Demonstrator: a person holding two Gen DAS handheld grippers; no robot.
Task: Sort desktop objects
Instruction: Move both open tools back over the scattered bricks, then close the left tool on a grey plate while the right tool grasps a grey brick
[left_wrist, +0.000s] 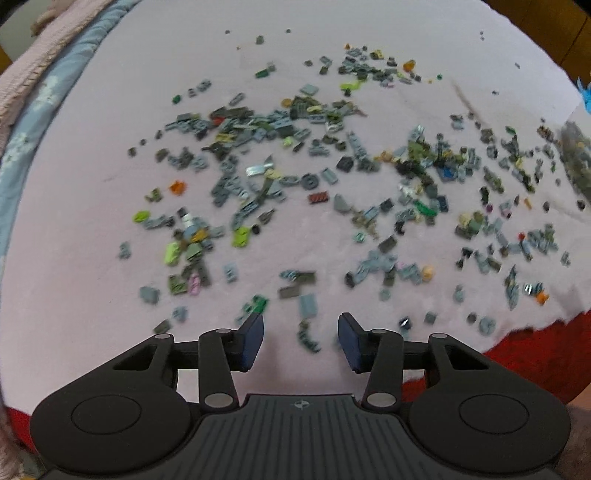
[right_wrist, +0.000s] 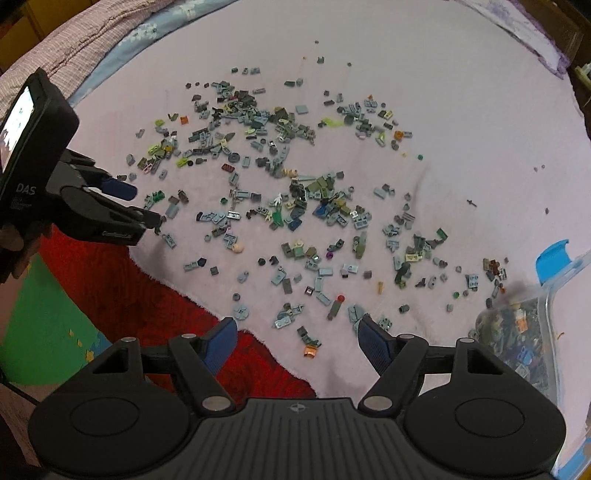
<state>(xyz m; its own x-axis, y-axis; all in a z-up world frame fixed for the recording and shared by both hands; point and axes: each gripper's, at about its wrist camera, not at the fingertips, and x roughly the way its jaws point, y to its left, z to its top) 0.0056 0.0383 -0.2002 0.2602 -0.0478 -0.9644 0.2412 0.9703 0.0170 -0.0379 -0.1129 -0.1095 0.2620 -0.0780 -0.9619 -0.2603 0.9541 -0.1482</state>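
Here, your left gripper hangs with its blue-padded fingers spread wide and nothing between them, low over the near edge of a pale pink cloth. Your right gripper is likewise spread and empty, just above the cloth's ragged near hem. The small building bricks you are sorting lie scattered loosely across the middle of that cloth, mostly grey and dark green plates with a few lime, orange and blue bits; in the left wrist view they are blurred, so single shapes are hard to tell there. Nearest your right fingers sit a small dark piece with an orange-brown bit beside it, and a round grey disc a little to the left. At the right edge stands a clear plastic bin with a blue clip, already holding a heap of bricks. The cloth looks soft and fuzzy; a red fleecy rug shows under its near edge, with a green foam mat beyond that. A pink knitted blanket and a blue flowered sheet border the far left. In the right wrist view your left gripper reaches in from the left, its screen-backed body held in your hand.
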